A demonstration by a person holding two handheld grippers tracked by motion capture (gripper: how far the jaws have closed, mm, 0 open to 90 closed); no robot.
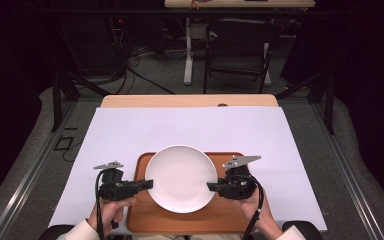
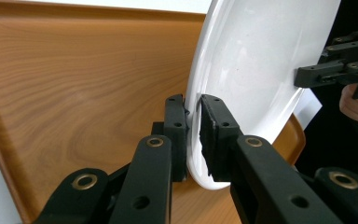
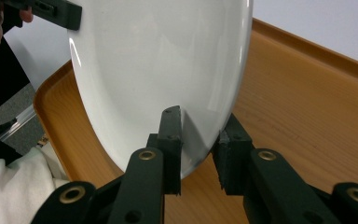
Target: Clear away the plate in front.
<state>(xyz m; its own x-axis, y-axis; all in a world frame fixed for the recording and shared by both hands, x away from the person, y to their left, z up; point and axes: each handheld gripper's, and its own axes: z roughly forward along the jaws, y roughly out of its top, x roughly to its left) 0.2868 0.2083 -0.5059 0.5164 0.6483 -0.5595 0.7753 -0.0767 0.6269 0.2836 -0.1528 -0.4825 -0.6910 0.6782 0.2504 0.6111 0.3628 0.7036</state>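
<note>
Resting over a rectangular wooden tray (image 1: 145, 220) with rounded corners, raised rim and visible grain, the round white plate (image 1: 181, 177) is glossy, smooth and unmarked, with a shallow upturned edge catching highlights. The tray lies on a pale matte sheet (image 1: 190, 127) covering the table. The left gripper (image 1: 149, 184), black and hard-edged, is clamped on the plate's left rim, one jaw on each face. The right gripper (image 1: 211, 187) is likewise closed on the plate's right rim, directly across the plate from the left one.
</note>
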